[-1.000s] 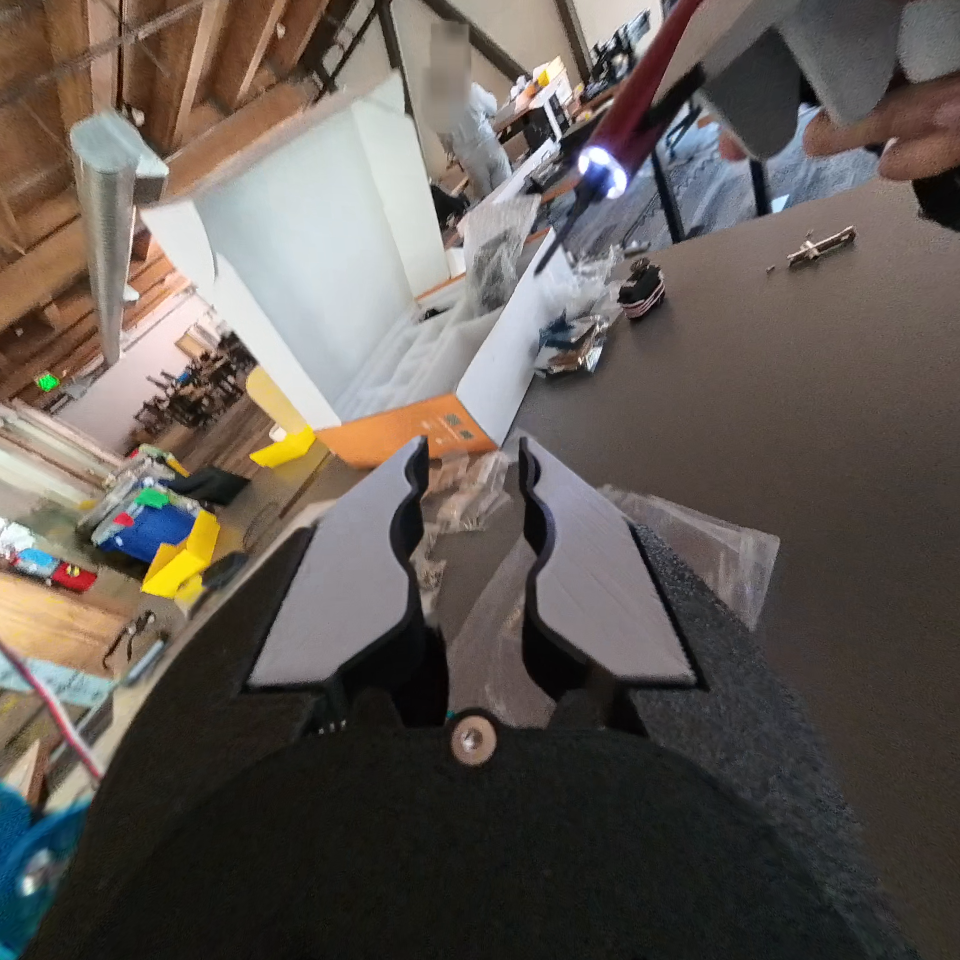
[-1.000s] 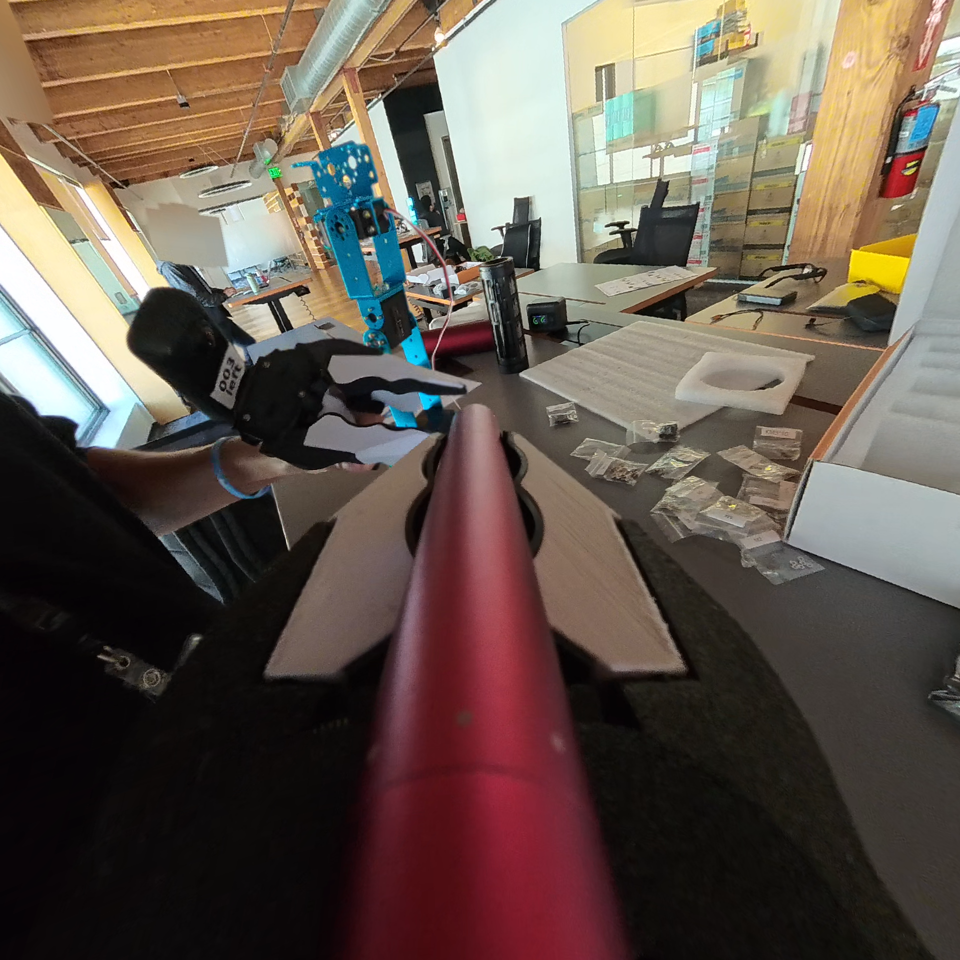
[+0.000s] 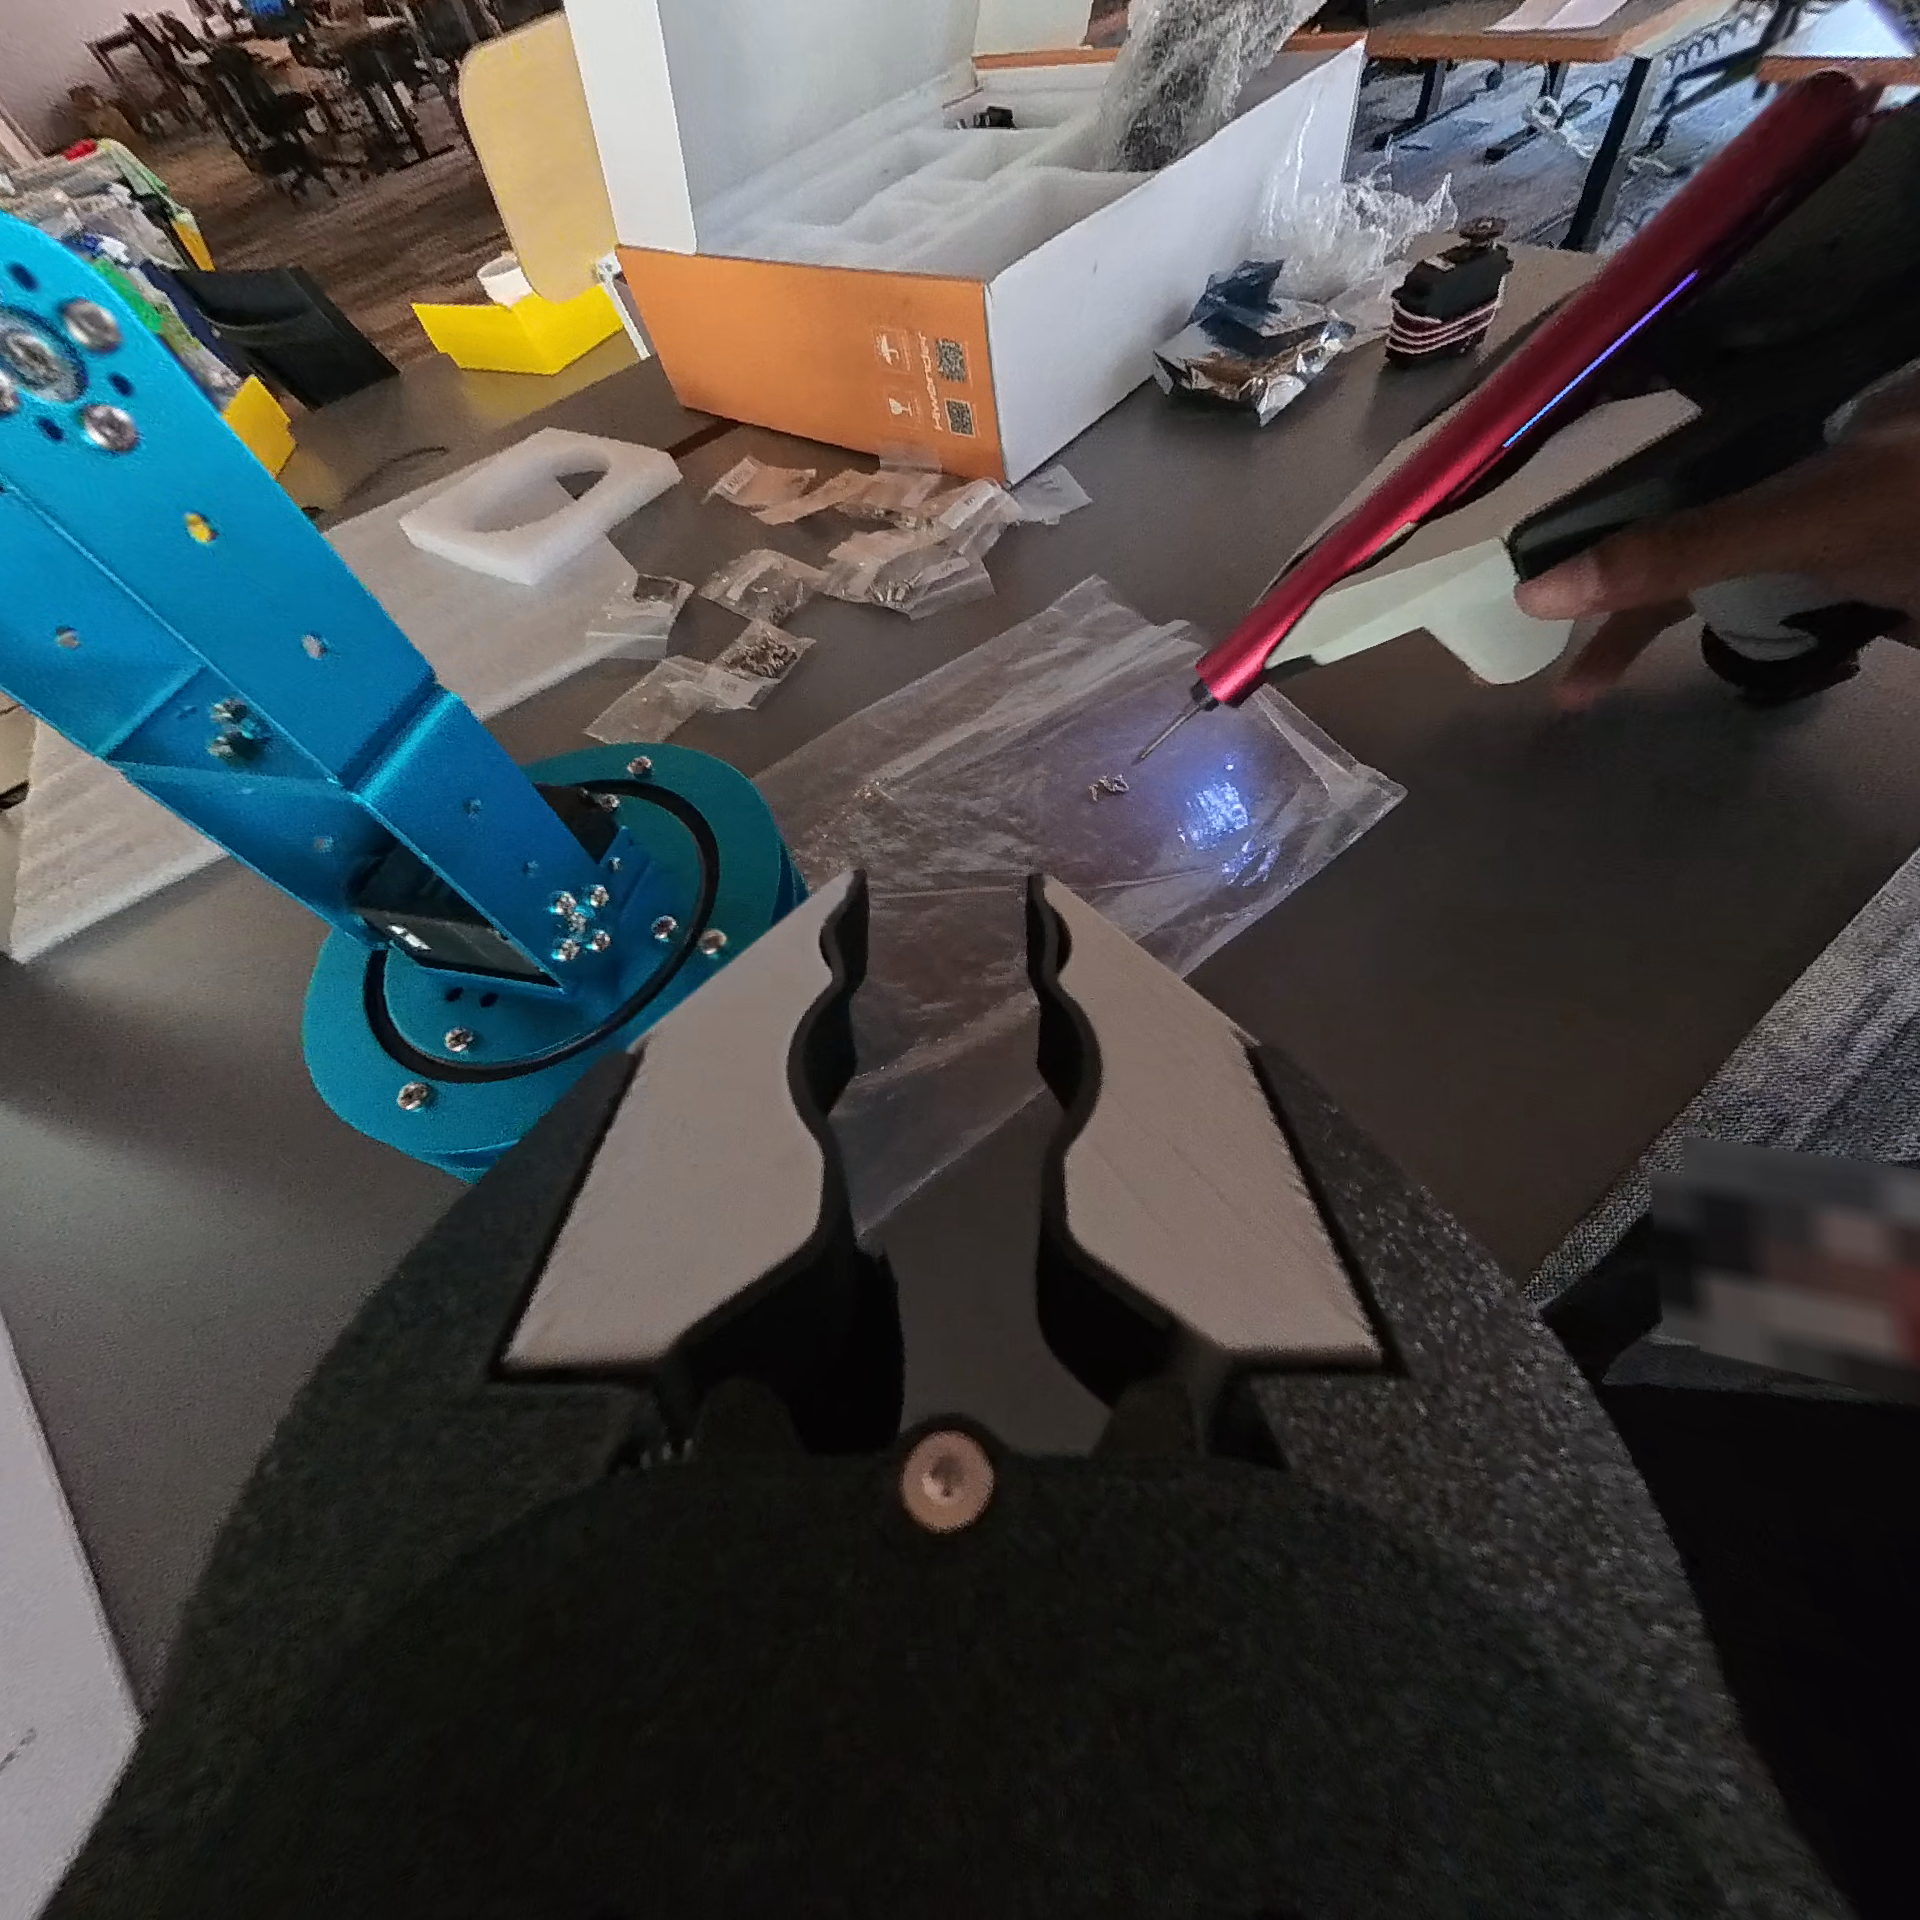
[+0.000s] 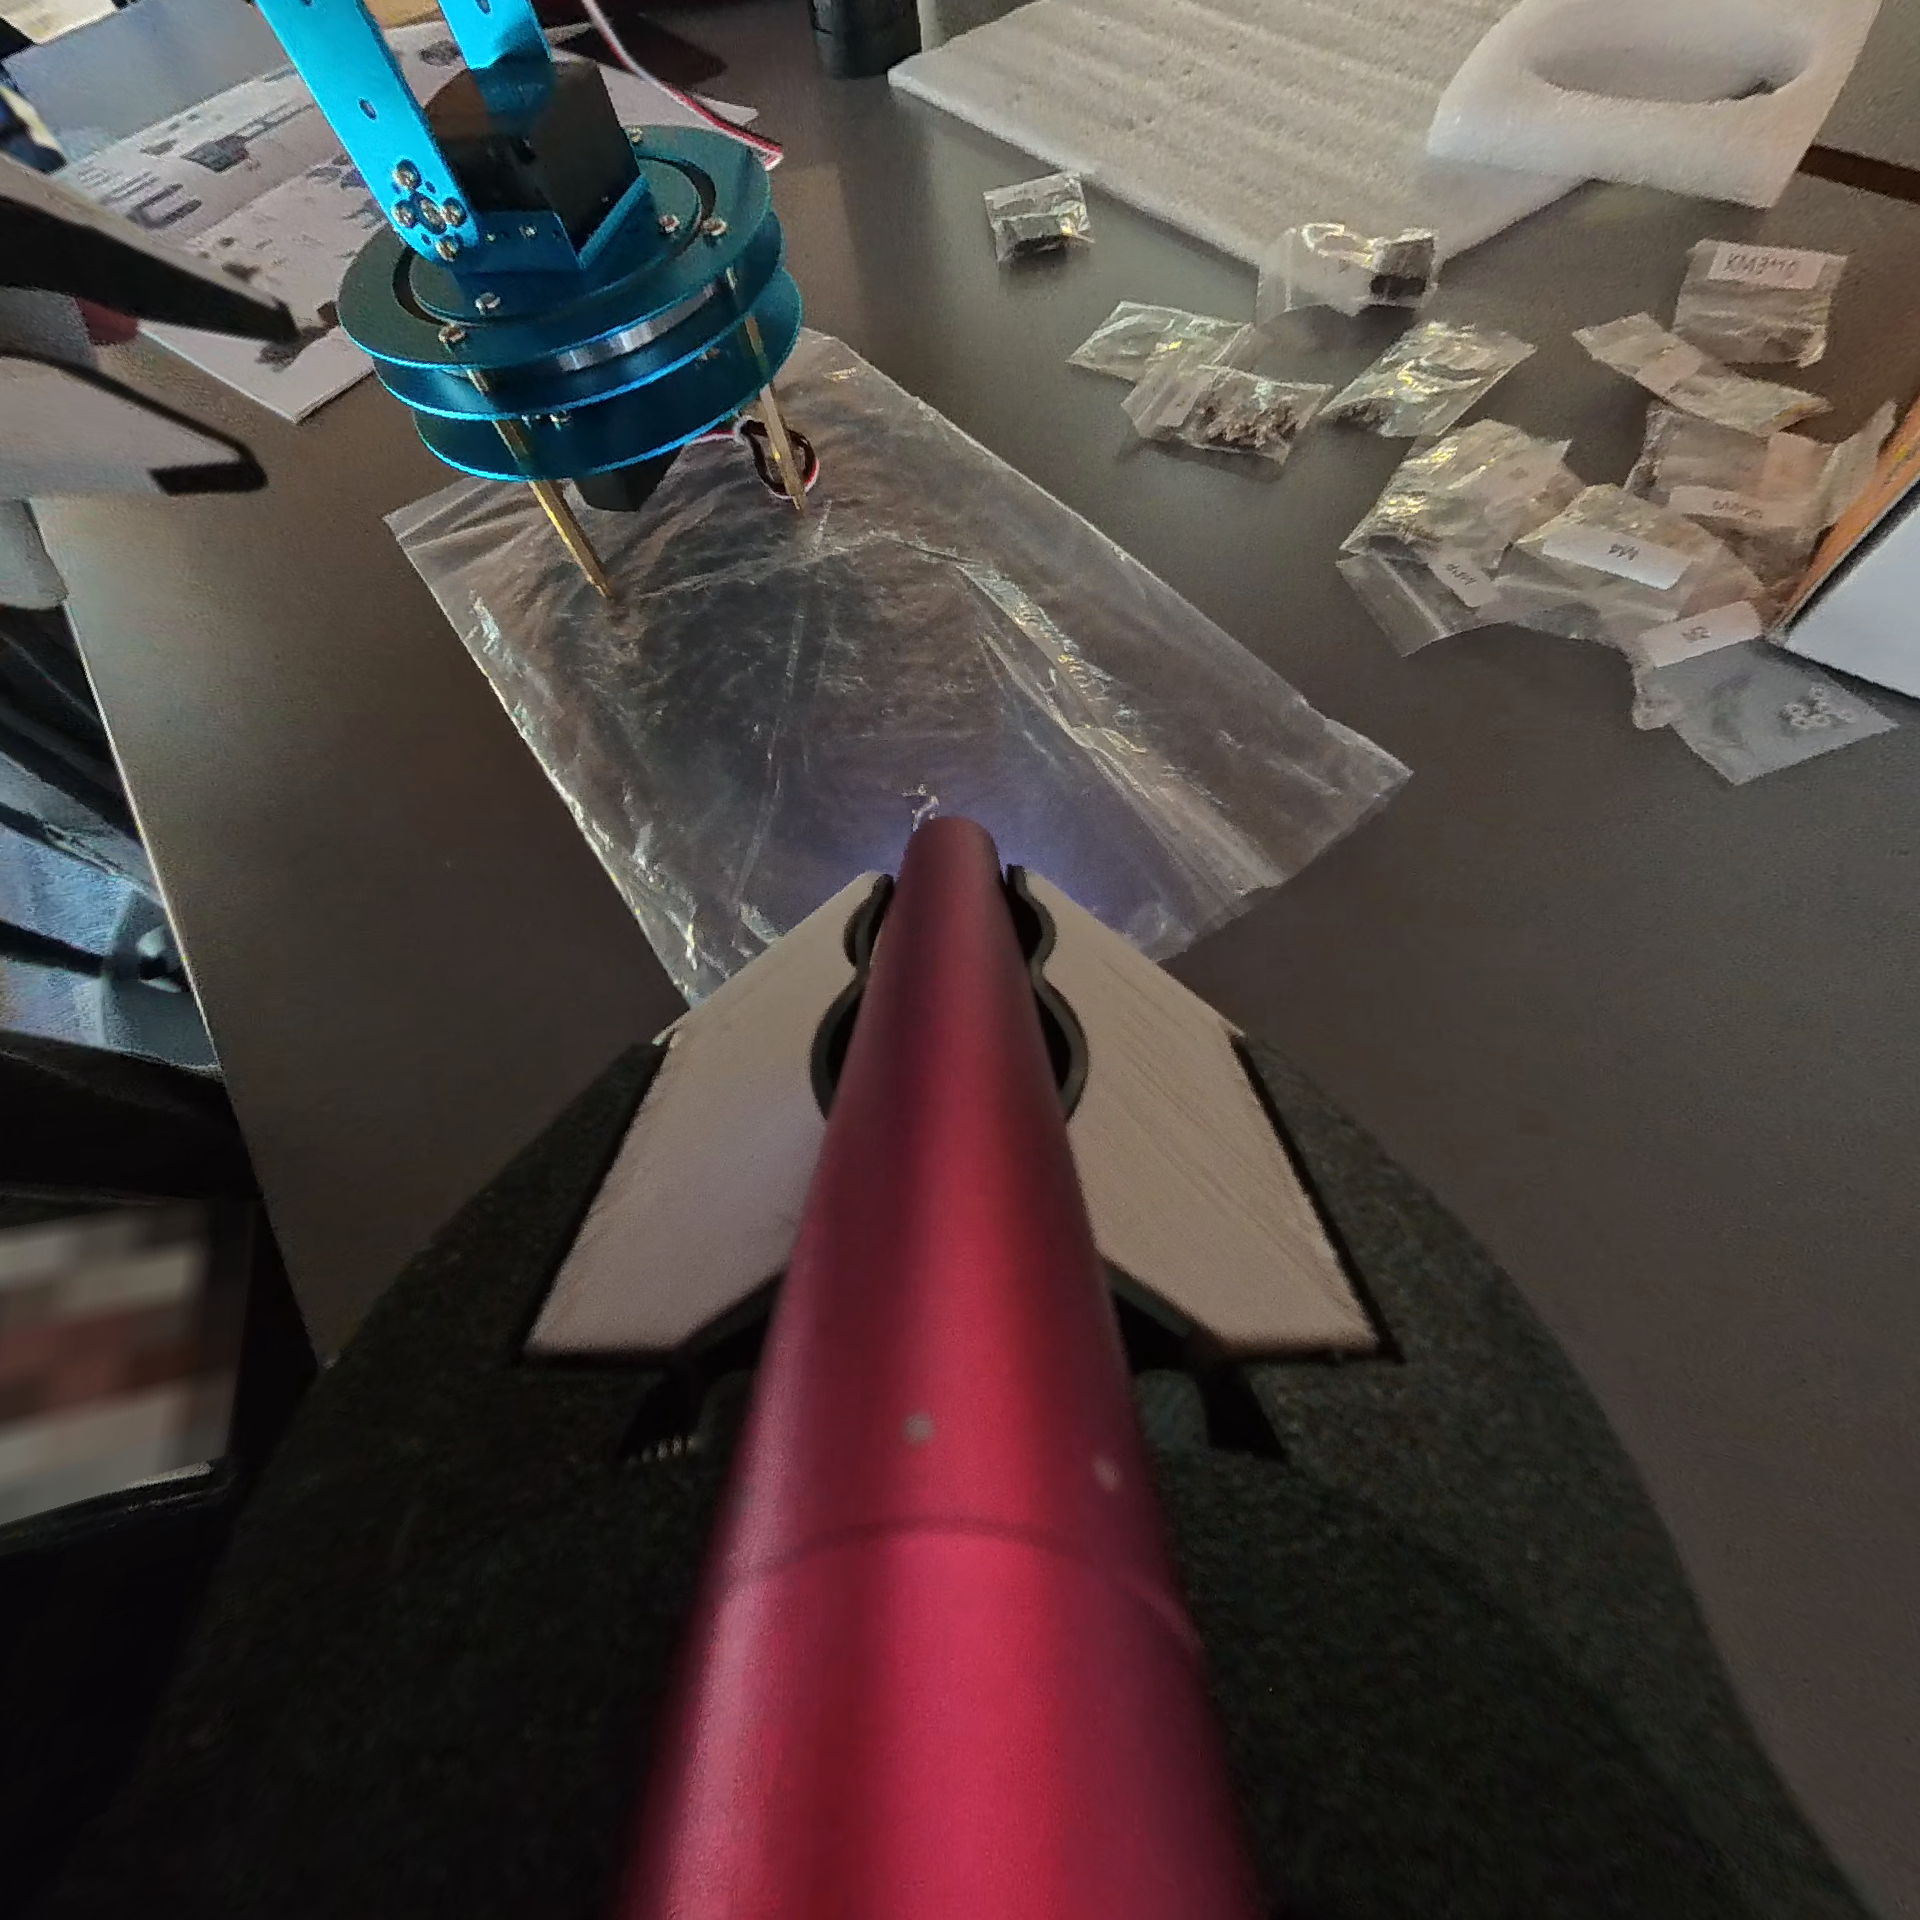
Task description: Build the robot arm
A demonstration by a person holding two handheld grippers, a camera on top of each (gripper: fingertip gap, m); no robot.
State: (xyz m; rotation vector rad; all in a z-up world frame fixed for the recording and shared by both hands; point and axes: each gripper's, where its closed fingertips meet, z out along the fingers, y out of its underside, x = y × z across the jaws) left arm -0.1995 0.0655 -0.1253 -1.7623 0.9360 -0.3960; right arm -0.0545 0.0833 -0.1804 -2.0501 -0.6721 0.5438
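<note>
My right gripper (image 4: 943, 888) is shut on a red electric screwdriver (image 4: 935, 1299) with its light on. Its tip points down at small screws (image 4: 921, 802) lying on a clear plastic bag (image 4: 831, 665). From the left wrist view the screwdriver (image 3: 1455, 468) slants down from the right, its bit just above the screws (image 3: 1110, 787). My left gripper (image 3: 945, 894) is open and empty, above the near edge of the bag (image 3: 1039, 831), just right of the blue robot arm's round base (image 3: 499, 1039). The base (image 4: 582, 312) stands on brass legs on the bag's far end.
An open white and orange box (image 3: 935, 260) stands at the back of the grey table (image 3: 1558, 935). Several small bags of hardware (image 4: 1558, 468) lie beside it. A white foam piece (image 3: 540, 504), a foam sheet (image 4: 1195, 104), a black servo (image 3: 1449, 301) and a printed leaflet (image 4: 239, 239) are also on the table. The left gripper's tips are roughly 15 cm from the right gripper's.
Both grippers have tilted down from looking across the room to the table. The screwdriver has come down to the screws on the bag. My left gripper stays open.
</note>
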